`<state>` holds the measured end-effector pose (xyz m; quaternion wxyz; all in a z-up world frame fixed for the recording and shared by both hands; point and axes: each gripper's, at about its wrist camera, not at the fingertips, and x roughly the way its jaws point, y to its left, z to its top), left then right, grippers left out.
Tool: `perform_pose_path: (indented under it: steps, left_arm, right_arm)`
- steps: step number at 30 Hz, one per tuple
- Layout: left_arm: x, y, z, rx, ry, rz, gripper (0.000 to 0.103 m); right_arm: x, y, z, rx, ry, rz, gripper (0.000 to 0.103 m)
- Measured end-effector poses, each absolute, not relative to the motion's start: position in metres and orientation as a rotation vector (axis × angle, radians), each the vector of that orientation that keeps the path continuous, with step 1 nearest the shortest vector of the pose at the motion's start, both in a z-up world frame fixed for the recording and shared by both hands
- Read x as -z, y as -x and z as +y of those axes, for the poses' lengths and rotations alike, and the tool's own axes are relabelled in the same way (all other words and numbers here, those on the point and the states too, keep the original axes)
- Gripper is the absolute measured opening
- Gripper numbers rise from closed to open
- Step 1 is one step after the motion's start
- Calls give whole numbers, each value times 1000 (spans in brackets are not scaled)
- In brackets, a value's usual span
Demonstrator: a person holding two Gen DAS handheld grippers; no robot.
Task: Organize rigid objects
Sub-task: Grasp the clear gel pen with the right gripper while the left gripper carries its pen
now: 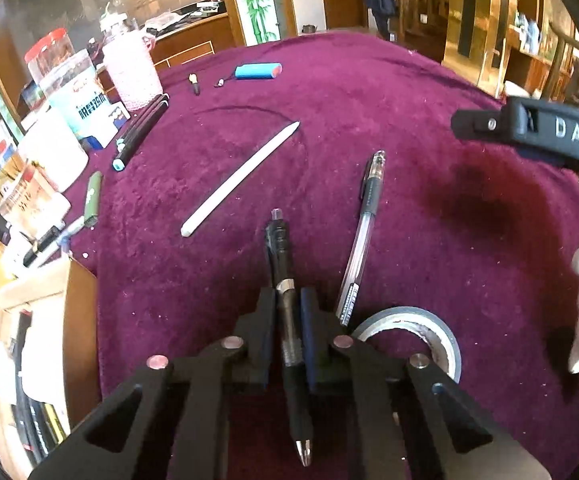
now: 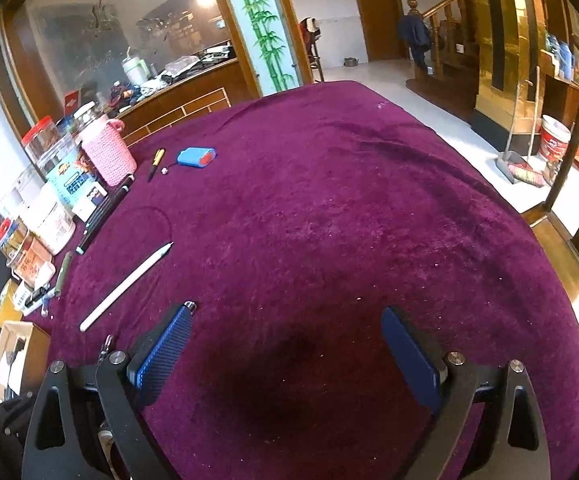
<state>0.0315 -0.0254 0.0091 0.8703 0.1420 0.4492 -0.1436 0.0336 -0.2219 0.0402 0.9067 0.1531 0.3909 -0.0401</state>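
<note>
Black pen (image 1: 285, 312) sits clamped in the down-tilted left gripper (image 1: 285, 308) jaws; right gripper (image 2: 285, 344) hovers over the counter (image 2: 329, 200), jaws wide and empty.

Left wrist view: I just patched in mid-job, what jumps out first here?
The left gripper is shut on a black pen, which runs between its fingers with the metal tip toward the camera. Just beyond it on the magenta tablecloth lie a clear-barrelled pen, a white stylus to the left, and a roll of grey tape by the gripper's right side. The right gripper hangs open over bare cloth.
</note>
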Motion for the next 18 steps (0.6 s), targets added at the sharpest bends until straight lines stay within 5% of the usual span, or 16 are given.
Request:
perform_pose_path:
  steps: [18]
  left_arm:
    - [-98,76,136,392,167,752,10]
  right_arm:
    - [-27,-47,-172,-143,-342,976,97]
